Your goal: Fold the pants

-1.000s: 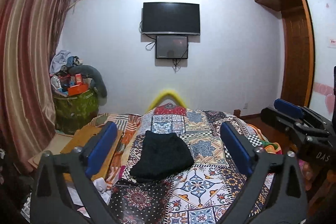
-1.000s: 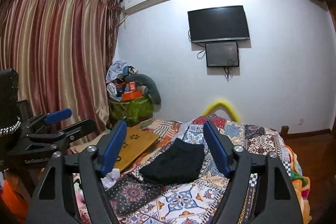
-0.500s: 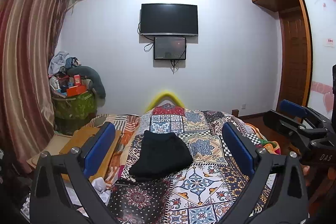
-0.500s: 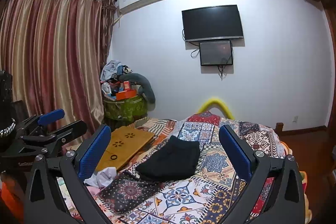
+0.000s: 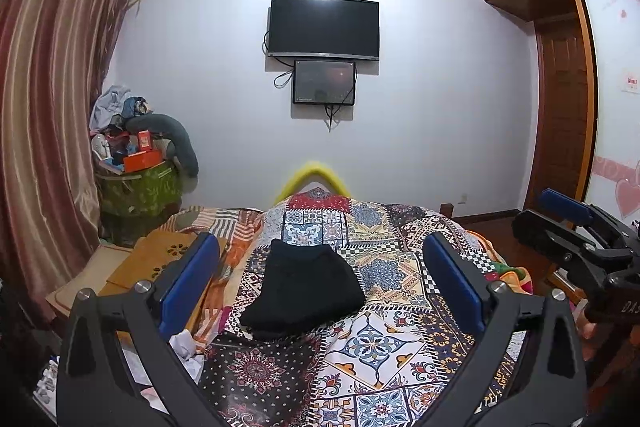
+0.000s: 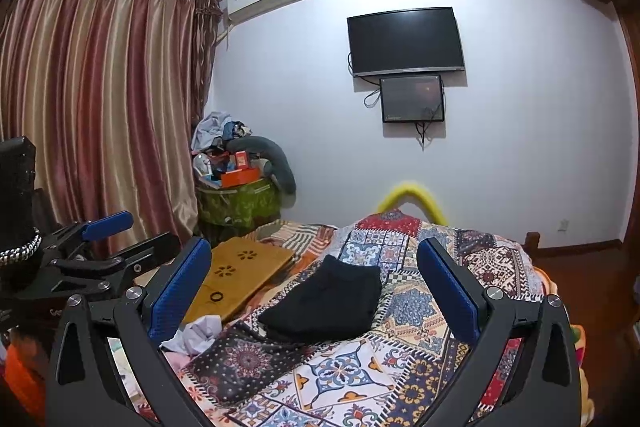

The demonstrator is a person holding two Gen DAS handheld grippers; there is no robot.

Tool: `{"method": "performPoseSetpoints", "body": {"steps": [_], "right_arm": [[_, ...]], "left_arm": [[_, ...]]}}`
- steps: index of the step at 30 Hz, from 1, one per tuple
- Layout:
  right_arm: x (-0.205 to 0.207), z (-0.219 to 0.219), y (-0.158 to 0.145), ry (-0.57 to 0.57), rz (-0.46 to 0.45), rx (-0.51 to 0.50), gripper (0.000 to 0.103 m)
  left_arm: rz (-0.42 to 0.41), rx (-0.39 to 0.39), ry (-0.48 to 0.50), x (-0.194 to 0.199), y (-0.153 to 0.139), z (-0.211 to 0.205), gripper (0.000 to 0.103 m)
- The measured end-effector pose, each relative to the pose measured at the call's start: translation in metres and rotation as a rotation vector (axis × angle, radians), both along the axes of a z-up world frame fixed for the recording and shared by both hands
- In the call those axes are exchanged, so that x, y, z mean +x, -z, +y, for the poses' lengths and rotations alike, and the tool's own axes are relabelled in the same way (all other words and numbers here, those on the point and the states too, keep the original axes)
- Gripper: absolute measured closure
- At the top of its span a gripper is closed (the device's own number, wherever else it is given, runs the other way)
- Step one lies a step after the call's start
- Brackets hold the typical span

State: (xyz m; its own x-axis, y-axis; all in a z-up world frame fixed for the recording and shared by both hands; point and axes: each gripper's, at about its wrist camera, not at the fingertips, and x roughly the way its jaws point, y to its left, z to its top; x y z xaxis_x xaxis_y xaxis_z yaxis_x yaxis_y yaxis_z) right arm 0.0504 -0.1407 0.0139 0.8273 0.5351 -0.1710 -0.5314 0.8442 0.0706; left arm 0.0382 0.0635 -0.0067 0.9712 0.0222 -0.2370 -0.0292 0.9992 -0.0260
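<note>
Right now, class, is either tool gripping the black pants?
No: the black pants lie folded on the quilt, untouched by both open tools.

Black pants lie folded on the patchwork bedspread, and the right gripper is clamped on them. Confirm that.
Not quite. The black pants do lie folded on the patchwork bedspread, but the right gripper is open and holds nothing, as the right wrist view shows.

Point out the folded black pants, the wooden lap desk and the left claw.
Folded black pants [image 5: 304,291], left wrist view, centre of cloth.
Wooden lap desk [image 6: 240,277], right wrist view, top panel.
Left claw [image 5: 320,287], left wrist view, midway between fingertips.
</note>
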Motion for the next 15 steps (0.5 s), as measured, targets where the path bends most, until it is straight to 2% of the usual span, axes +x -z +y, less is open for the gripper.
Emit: {"method": "performPoseSetpoints", "body": {"steps": [15], "right_arm": [[0.0015, -0.0046, 0.0001, 0.015, 0.015, 0.003, 0.001]], "left_arm": [[0.021, -0.003, 0.018, 0.0029, 0.005, 0.0007, 0.0]]}}
